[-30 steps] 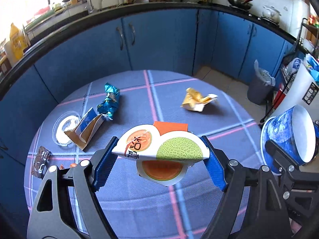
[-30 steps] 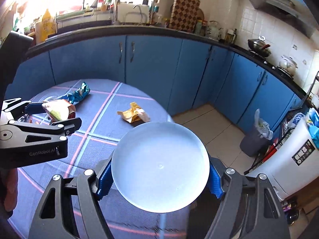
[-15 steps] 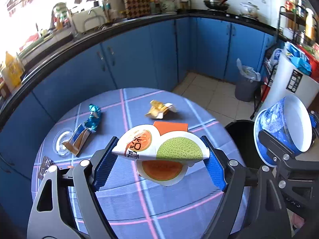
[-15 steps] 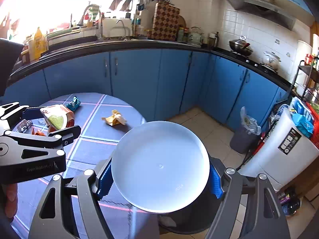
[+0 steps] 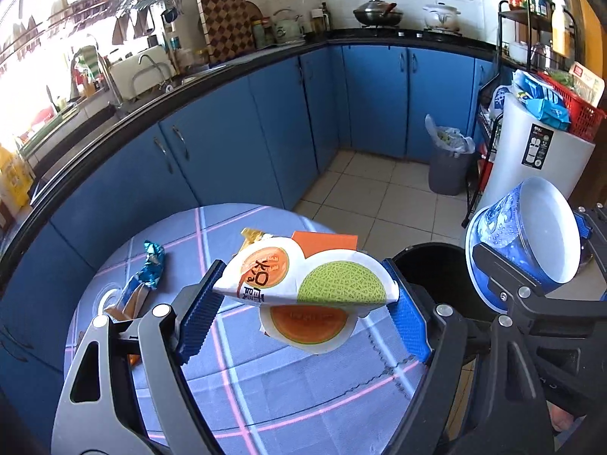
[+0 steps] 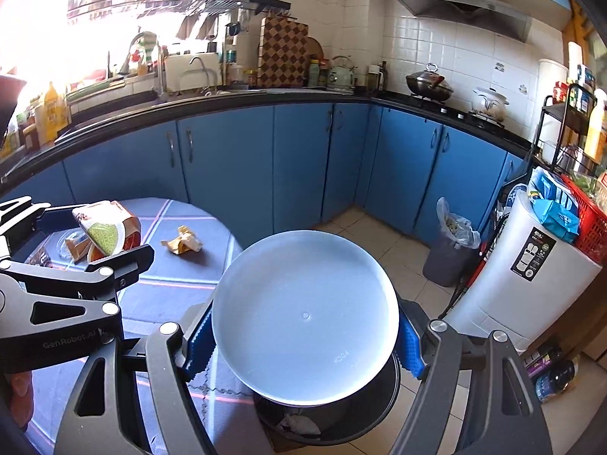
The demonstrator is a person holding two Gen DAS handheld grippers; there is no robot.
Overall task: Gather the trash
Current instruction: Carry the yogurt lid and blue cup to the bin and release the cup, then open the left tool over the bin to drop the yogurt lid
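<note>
Blue ribbed pads of the left hand-held gripper (image 5: 303, 303) press on both ends of a crumpled melon-print wrapper (image 5: 303, 284), which hangs clear above the worktop (image 5: 303, 398). To its right, the right hand-held gripper (image 6: 303, 335) is clamped on the sides of a blue-and-white plastic bowl (image 6: 305, 318), its white underside facing the right wrist camera. Directly under the bowl stands a black trash bin (image 6: 379, 413), just beside the worktop's edge, with a pale scrap of trash at its bottom.

A blue cloth crossed by pink and white lines covers the round worktop. On it lie four loose pieces: one crumpled yellow wrapper (image 6: 182, 240), one shiny blue wrapper (image 5: 151, 263), one torn brown carton (image 5: 129, 301) and one clear round lid (image 5: 110, 297) partly under the carton. Two of them, carton and blue wrapper, touch each other.

Beyond, blue cabinets (image 5: 235, 144) run under a black counter along two walls. One grey lined bin (image 5: 447, 163) stands on the tiled floor, near a white appliance (image 5: 531, 167) carrying one red basket (image 5: 580, 113). Two pots sit on the stove.
</note>
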